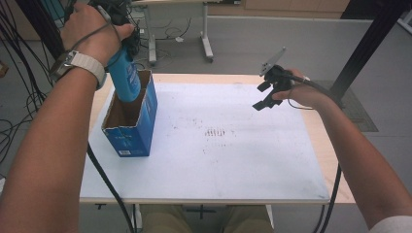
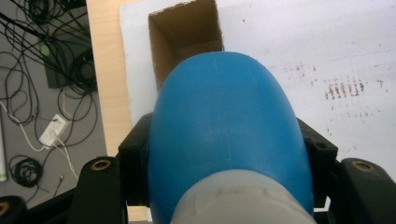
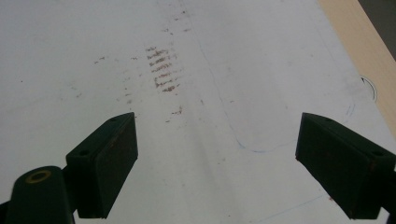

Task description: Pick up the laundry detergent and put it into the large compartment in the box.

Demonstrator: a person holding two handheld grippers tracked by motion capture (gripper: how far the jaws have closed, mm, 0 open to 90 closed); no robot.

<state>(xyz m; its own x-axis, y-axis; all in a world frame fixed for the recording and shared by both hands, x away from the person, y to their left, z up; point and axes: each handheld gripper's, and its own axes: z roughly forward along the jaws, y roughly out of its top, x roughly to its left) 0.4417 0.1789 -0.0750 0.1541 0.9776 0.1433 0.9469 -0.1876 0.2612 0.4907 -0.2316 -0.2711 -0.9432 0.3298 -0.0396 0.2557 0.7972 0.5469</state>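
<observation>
Left claw [image 1: 121, 41] clamped on blue bottle [image 1: 125, 77], bottle's base inside open blue carton [image 1: 138, 131], right claw [image 3: 217, 163] spread wide (nothing between) above white board [image 1: 233, 155]

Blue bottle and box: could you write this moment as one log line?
left tool: shut on blue bottle | bottle: lower end inside open blue box | right tool: open, nothing held, above white board

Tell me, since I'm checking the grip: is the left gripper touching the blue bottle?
Touching. The left gripper view shows the left gripper with both jaws pressed against the blue bottle.
</observation>
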